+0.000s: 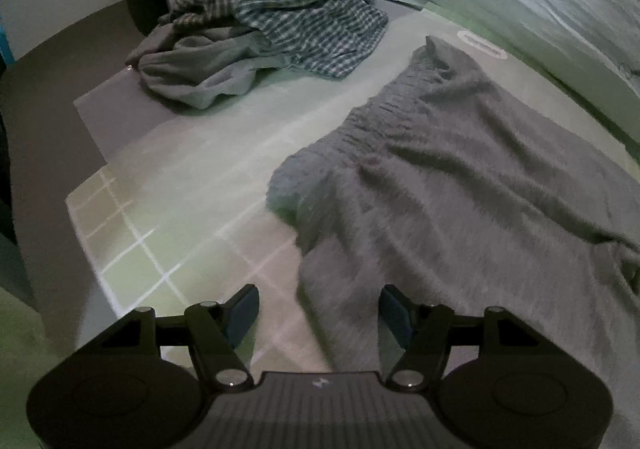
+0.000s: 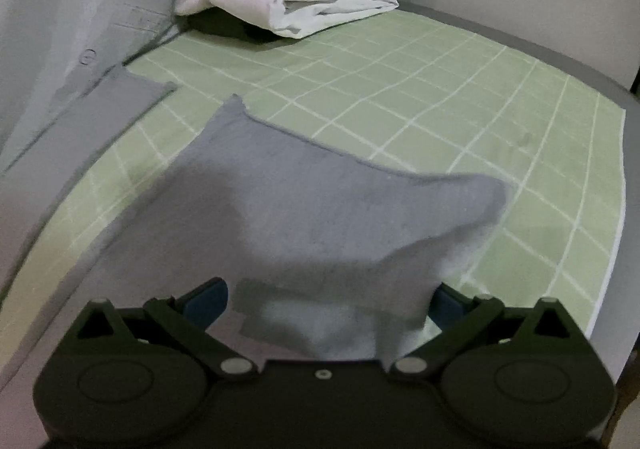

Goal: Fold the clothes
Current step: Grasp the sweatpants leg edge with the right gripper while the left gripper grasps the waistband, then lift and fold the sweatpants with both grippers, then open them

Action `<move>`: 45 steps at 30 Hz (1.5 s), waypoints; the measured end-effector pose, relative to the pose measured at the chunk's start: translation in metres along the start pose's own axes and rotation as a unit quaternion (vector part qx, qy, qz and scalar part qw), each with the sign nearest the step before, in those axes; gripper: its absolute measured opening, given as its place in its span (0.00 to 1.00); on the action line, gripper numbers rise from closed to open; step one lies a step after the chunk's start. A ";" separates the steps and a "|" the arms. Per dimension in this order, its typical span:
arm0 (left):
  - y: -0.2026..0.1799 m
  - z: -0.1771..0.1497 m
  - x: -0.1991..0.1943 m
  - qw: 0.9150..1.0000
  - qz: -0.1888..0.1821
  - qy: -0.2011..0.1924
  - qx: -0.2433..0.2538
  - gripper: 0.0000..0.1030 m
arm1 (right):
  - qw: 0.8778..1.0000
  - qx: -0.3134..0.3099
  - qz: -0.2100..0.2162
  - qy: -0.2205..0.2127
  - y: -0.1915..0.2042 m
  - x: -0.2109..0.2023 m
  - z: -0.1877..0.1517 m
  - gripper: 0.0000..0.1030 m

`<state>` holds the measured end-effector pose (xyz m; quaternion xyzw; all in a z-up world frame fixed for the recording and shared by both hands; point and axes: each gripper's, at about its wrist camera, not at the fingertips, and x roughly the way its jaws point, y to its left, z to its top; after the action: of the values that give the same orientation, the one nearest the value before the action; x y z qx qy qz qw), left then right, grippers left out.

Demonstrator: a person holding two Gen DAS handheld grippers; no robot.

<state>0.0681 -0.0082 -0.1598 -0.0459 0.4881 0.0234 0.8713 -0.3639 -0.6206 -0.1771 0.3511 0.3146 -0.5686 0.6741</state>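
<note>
Left gripper (image 1: 319, 313) fingers spread | right gripper (image 2: 327, 301) spread (grey garment (image 2: 304, 209) between) | green mat (image 2: 440, 89)

Lighting: dim, greenish cast in both views. Left wrist view: left gripper (image 1: 319, 315) nearly black in shade; grey garment (image 1: 472, 185) grainy, smeared by motion blur at its near edge. Right wrist view: a dark shadow lies across the grey garment (image 2: 304, 209), soft and out of focus. Fisheye bending at all edges; black vignette in corners.
</note>
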 end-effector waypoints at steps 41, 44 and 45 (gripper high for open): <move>0.026 0.063 -0.101 0.981 0.043 -0.093 -0.162 0.03 | 0.969 0.187 0.098 -0.129 -0.018 -0.080 0.085 0.02; 0.010 0.082 -0.096 0.981 0.034 -0.097 -0.163 0.03 | 0.973 0.173 0.090 -0.126 0.015 -0.060 0.122 0.02; 0.003 0.092 -0.089 0.981 0.029 -0.097 -0.166 0.03 | 0.975 0.163 0.084 -0.125 0.030 -0.051 0.136 0.02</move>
<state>0.0997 0.0045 -0.0361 -0.1734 0.3921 0.1332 0.8936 -0.3392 -0.7027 -0.0556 0.4074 0.1001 -0.5930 0.6872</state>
